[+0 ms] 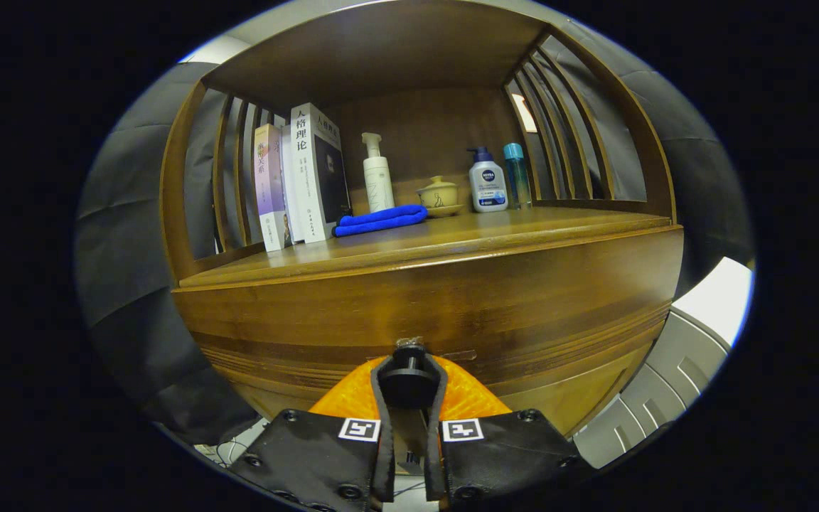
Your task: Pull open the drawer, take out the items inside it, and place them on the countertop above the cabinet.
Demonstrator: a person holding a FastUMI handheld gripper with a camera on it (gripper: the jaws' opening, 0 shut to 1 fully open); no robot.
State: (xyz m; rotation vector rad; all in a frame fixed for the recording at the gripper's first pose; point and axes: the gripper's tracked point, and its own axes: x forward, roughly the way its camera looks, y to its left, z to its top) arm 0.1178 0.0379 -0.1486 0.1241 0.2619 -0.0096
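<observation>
Countertop of wooden cabinet, items along the back, left to right.

Left rear corner: upright books, spines in Chinese characters, tallest spine white with dark lettering. Folded blue cloth lies just in front of them, toward the middle. Behind it a white pump bottle, faint marking too small to read. Lidded yellow cup on saucer at back centre. Blue-capped white lotion bottle, round dark logo. Beside it, near right rear corner, a slim clear blue bottle.

Drawer front below counter edge, closed. Gripper level, pointing straight at it; both fingers pinch the black drawer knob at its centre.
</observation>
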